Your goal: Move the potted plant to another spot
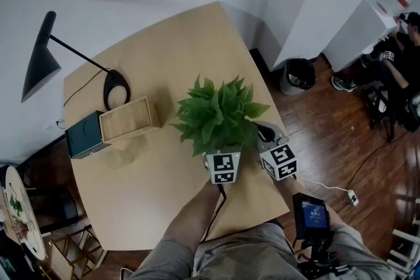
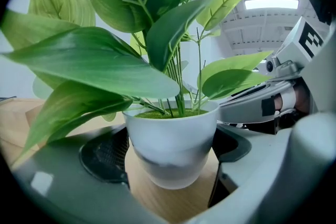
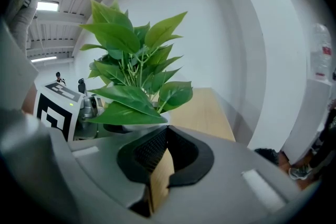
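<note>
1. The potted plant [image 1: 220, 116] stands on the wooden table [image 1: 170, 56]. It is to the right of the wooden box [image 1: 130, 119], with a bit of bare table between them.
2. The left claw [image 2: 170, 162] has the plant's white pot [image 2: 173, 141] in its jaws. The jaws are open just as wide as the pot. One black pad [image 2: 105, 157] sits on each side, and both look pressed against the pot. The wood of the table shows right under the pot.
3. The right claw [image 3: 165, 134] is on the side of the plant away from the wooden box, close by the left claw. Its jaws meet at the tips. Only a thin slice of table shows between them, and there is nothing in them.
4. A dark box [image 1: 84, 134] touches the left end of the wooden box.
5. A black lamp [image 1: 39, 56] stands behind the wooden box. Its round foot [image 1: 117, 88] is just past the box's far side.
6. A dark bin [image 1: 298, 74] is on the floor, far to the right of the wooden box and past the table's edge.
</note>
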